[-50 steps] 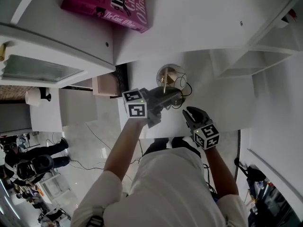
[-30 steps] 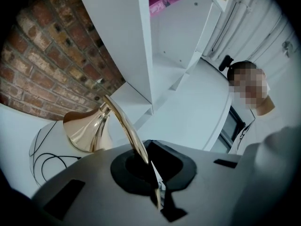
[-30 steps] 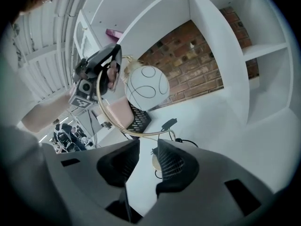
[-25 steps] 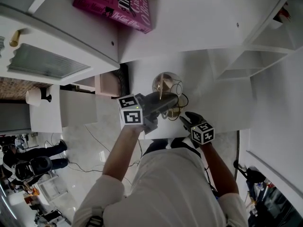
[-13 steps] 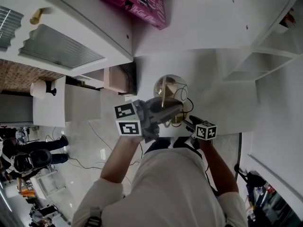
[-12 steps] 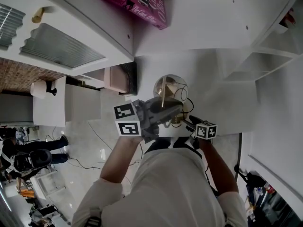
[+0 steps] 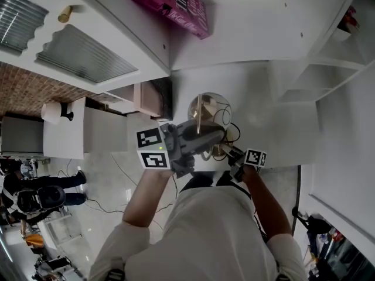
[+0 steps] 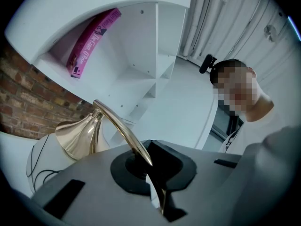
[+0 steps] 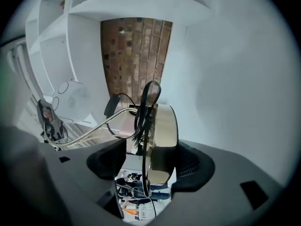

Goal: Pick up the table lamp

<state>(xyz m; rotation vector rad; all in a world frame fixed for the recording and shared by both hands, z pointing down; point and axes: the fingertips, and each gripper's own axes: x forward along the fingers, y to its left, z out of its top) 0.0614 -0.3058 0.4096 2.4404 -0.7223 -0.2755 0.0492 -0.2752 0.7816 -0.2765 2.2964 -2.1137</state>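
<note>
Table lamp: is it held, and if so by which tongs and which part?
The left tongs are shut on the table lamp by its gold arm. The right tongs have just been opening, the round base between them, not gripped.

Bright, even indoor light, soft shadows — fisheye bending and dark corners in both gripper views, near jaws blurred.

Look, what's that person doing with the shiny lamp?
A person is picking up a gold table lamp with two hand-held grippers, in front of a white shelf unit. The left gripper is shut tight on the lamp's curved arm. The right gripper has just been opening its jaws. The lamp's round base and black cord sit between them and do not look squeezed.
</note>
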